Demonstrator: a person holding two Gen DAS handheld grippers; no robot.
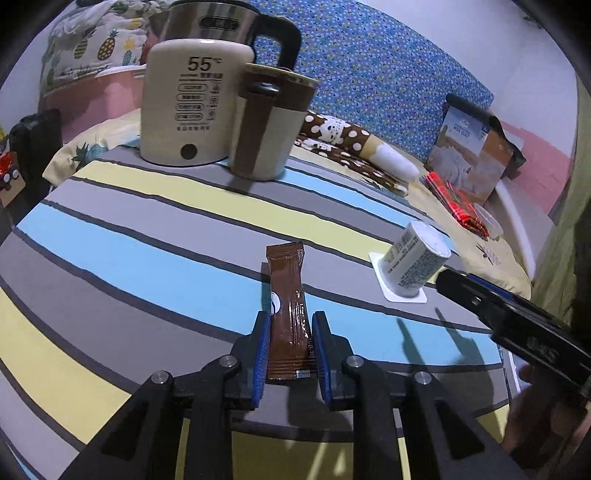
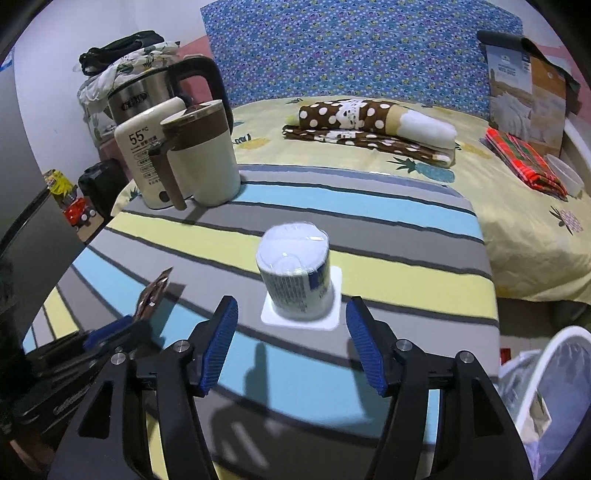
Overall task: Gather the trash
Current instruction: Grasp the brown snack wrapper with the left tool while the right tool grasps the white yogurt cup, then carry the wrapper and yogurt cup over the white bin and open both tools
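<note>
A brown sachet (image 1: 288, 314) is held between the blue pads of my left gripper (image 1: 290, 322), a little above the striped table (image 1: 147, 258). It also shows in the right wrist view (image 2: 152, 295), lifted at the left. An upturned white yogurt cup (image 2: 293, 275) stands on its square lid on the table; it also shows in the left wrist view (image 1: 412, 264). My right gripper (image 2: 291, 314) is open, with its fingers on either side of the cup's base and a gap to each side. In the left wrist view the right gripper (image 1: 443, 282) comes in from the right.
A cream warmer (image 1: 184, 103), a steel kettle (image 1: 221, 22) and a brown-and-cream mug (image 1: 266, 125) stand at the table's far left. A white bin (image 2: 546, 398) with a plastic liner stands at the lower right. A bed with a rolled blanket (image 2: 369, 118) lies behind.
</note>
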